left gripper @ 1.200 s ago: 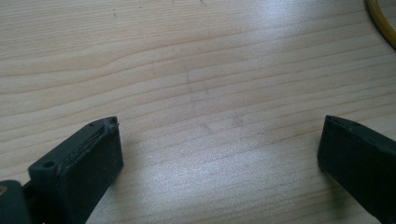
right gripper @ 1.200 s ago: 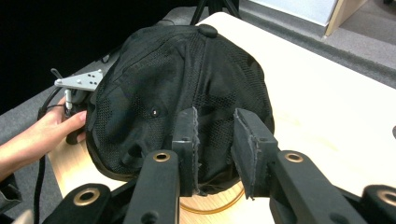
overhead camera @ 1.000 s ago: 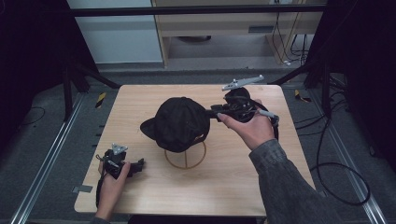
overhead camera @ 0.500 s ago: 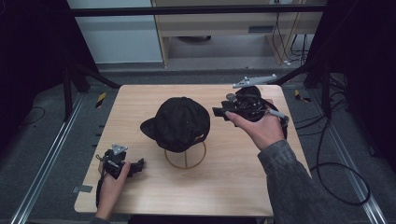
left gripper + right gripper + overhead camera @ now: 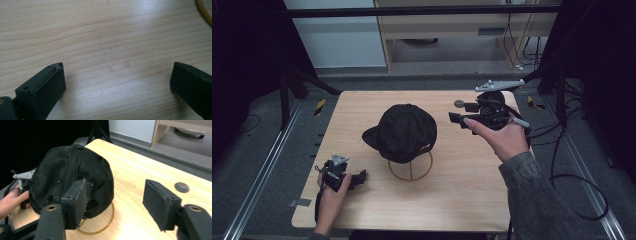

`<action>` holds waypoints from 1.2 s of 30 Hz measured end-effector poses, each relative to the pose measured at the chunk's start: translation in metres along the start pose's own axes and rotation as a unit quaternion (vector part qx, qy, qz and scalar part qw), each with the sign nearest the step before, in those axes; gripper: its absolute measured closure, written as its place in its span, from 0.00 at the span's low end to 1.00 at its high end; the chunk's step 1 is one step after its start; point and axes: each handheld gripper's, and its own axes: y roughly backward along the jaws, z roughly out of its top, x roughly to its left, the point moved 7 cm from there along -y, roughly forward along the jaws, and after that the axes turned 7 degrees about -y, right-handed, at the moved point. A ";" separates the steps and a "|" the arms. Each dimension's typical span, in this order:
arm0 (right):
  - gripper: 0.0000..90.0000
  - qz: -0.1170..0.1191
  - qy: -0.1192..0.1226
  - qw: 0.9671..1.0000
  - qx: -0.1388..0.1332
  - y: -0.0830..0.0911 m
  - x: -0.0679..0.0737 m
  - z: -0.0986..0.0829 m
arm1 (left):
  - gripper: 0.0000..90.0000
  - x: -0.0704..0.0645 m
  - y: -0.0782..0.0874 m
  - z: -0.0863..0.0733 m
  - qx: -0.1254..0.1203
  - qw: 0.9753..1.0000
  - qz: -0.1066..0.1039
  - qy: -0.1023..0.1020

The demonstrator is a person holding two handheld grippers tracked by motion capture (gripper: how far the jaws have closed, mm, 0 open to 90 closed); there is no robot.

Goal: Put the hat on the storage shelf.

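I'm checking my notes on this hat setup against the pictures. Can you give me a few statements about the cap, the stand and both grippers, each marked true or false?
1. The black cap sits on a wire stand. True.
2. The right gripper is shut on the cap. False: its jaws stand open, apart from the cap.
3. The left gripper is low over the table, jaws open. True.
4. The cap lies flat on the table. False: the stand holds it up.
5. The stand's base ring is yellowish. True.

Left claw (image 5: 362, 176): black body, small grey three-cornered plate on top
Right claw (image 5: 455, 118): black, grey plate, trailing black cable
Pads (image 5: 80, 197): dark, rough-edged
Sleeve (image 5: 532, 195): grey knit
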 end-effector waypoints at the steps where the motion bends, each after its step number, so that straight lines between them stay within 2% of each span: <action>1: 0.32 -0.008 -0.002 1.000 -0.007 0.004 -0.004 0.000 | 0.00 0.000 0.000 0.000 0.000 1.000 0.000 0.000; 3: 0.31 -0.010 -0.001 1.000 -0.009 0.005 -0.006 0.000 | 0.00 0.000 0.000 0.000 0.000 1.000 0.000 0.000; 4: 0.25 -0.020 -0.002 1.000 -0.015 0.009 -0.011 0.000 | 0.00 0.000 0.000 0.000 0.000 1.000 0.000 0.000; 10: 0.13 -0.047 -0.008 0.998 -0.027 0.020 -0.027 -0.001 | 0.00 0.000 0.000 0.000 0.000 1.000 0.000 0.000; 14: 0.10 -0.059 -0.008 0.998 -0.029 0.027 -0.037 -0.005 | 0.00 0.000 0.000 0.000 0.000 1.000 0.000 0.000; 21: 0.07 -0.075 -0.012 0.997 -0.025 0.035 -0.057 -0.020 | 0.00 0.000 0.000 0.000 0.000 1.000 0.000 0.000; 27: 0.11 -0.093 -0.020 0.995 -0.018 0.036 -0.075 -0.035 | 0.00 0.000 0.000 0.000 0.000 1.000 0.000 0.000; 31: 0.12 -0.097 -0.026 0.995 -0.014 0.035 -0.084 -0.047 | 0.00 0.000 0.000 0.000 0.000 1.000 0.000 0.000; 36: 0.12 -0.104 -0.024 0.994 -0.010 0.034 -0.092 -0.060 | 0.00 0.000 0.000 0.000 0.000 1.000 0.000 0.000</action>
